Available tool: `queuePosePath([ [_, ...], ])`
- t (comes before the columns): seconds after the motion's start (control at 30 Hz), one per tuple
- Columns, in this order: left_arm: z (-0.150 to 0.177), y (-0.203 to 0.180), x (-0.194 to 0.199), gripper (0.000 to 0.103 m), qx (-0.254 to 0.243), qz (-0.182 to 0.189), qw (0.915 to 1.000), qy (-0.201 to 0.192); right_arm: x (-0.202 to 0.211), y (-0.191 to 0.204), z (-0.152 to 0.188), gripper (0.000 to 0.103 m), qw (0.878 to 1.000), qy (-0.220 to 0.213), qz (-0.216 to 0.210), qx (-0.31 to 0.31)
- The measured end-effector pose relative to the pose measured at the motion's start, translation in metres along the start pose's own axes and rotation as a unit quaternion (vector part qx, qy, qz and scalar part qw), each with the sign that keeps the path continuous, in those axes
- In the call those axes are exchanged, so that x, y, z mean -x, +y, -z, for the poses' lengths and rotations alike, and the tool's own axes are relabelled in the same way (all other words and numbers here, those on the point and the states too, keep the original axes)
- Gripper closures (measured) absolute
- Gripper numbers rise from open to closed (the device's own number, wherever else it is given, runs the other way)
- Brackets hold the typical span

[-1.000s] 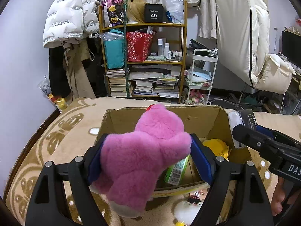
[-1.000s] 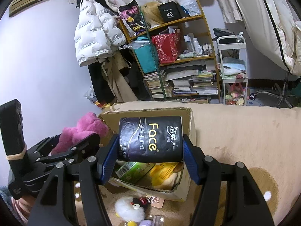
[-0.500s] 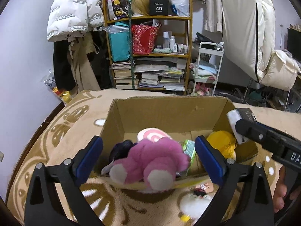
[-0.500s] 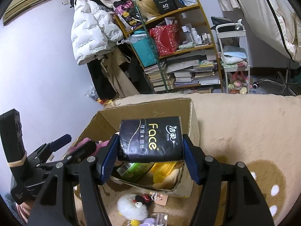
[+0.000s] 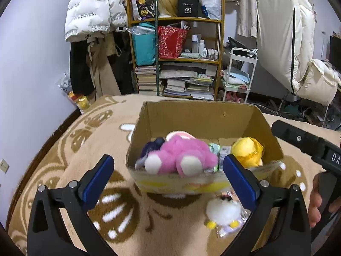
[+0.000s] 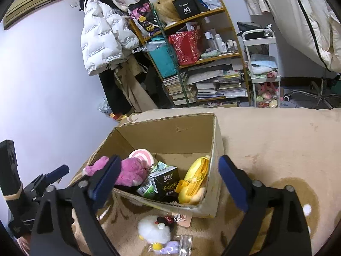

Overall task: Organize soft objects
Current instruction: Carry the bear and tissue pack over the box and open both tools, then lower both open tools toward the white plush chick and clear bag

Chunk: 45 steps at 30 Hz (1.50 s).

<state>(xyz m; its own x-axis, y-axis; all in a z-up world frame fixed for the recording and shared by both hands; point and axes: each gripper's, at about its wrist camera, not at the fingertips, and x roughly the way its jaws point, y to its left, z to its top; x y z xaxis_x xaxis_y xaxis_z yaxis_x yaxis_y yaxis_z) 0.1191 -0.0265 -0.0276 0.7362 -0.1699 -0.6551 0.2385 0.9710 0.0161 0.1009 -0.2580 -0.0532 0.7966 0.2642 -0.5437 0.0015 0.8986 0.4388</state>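
From the left wrist we see our left gripper (image 5: 168,177) opening its jaws empty, the pink plush toy (image 5: 181,155) now dropped into the cardboard box (image 5: 202,115), and from the right wrist our right gripper (image 6: 170,177) opening too, its black tissue pack (image 6: 167,182) released beside the yellow plush (image 6: 196,175), leaving the white fluffy toy (image 6: 153,229) on the rug.

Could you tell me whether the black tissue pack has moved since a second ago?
Yes. The black tissue pack has dropped from above the cardboard box rim to inside it.

One cardboard box (image 6: 215,149), one pink plush (image 5: 181,155), one black tissue pack (image 6: 167,181), one yellow toy (image 5: 247,151) (all inside), one white chick (image 6: 153,229).
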Motion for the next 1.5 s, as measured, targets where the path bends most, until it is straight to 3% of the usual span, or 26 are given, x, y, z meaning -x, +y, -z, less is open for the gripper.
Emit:
queuePosePath([
  [0.17, 0.008, -0.004, 0.016, 0.002, -0.011, 0.003, 0.9999, 0.011, 0.016, 0.003, 0.002, 0.0, 1.0, -0.002, 0.008, 0.0],
  [0.77, 0.031, -0.009, 0.054, 0.002, -0.027, 0.044, 0.9968, 0.06, 0.054, 0.006, 0.042, 0.0, 0.996, 0.06, 0.062, 0.0],
  [0.9, 0.034, -0.007, 0.046, 0.002, -0.015, 0.065, 0.9951, 0.072, 0.053, 0.008, 0.052, 0.0, 0.993, 0.075, 0.086, 0.029],
  [1.23, 0.036, -0.009, 0.006, 0.002, -0.008, 0.07, 0.9909, 0.115, 0.034, -0.008, 0.062, 0.0, 0.99, 0.107, 0.097, -0.006],
  [1.5, 0.029, -0.015, -0.024, 0.002, 0.008, 0.1, 0.9858, 0.134, 0.018, -0.013, 0.067, 0.0, 0.985, 0.128, 0.115, -0.007],
])
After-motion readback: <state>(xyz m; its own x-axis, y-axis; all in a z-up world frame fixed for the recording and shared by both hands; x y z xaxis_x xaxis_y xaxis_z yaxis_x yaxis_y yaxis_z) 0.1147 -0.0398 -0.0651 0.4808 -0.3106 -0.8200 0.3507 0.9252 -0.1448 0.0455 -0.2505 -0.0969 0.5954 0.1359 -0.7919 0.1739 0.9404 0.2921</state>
